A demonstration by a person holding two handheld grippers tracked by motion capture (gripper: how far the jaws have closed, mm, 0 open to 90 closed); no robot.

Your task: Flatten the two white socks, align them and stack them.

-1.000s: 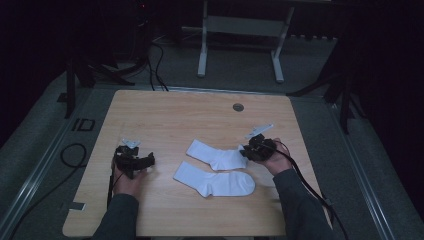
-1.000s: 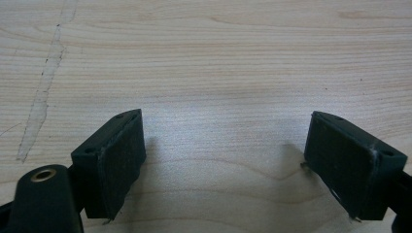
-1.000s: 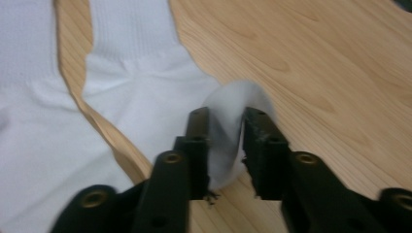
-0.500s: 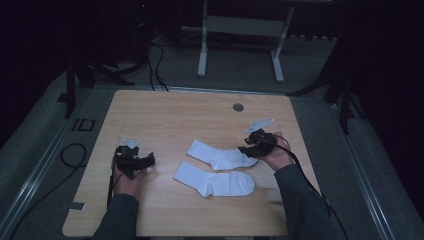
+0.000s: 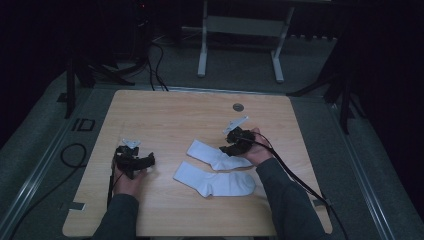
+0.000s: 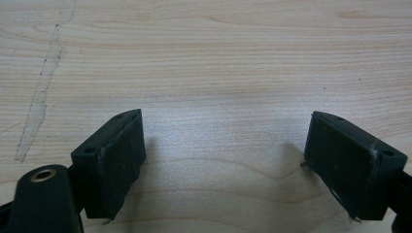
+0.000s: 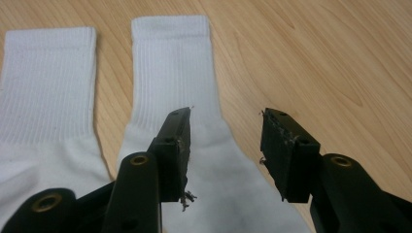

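Over the last second the right gripper (image 5: 231, 143) has been moved a little toward 12 o'clock and now hangs released, jaws apart, over the heel of the far sock (image 5: 218, 155). The near sock (image 5: 215, 182) lies just beside it at 6 o'clock. The left gripper (image 5: 141, 161) is unchanged, spread wide over bare table (image 5: 175, 115). A grasp seems imminent.

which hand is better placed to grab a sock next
Right, most likely. The right tongs hang open directly over the far sock, by its foot end. The left tongs, also open, sit over bare table, apart from both socks, though the near sock is somewhat closer to them.
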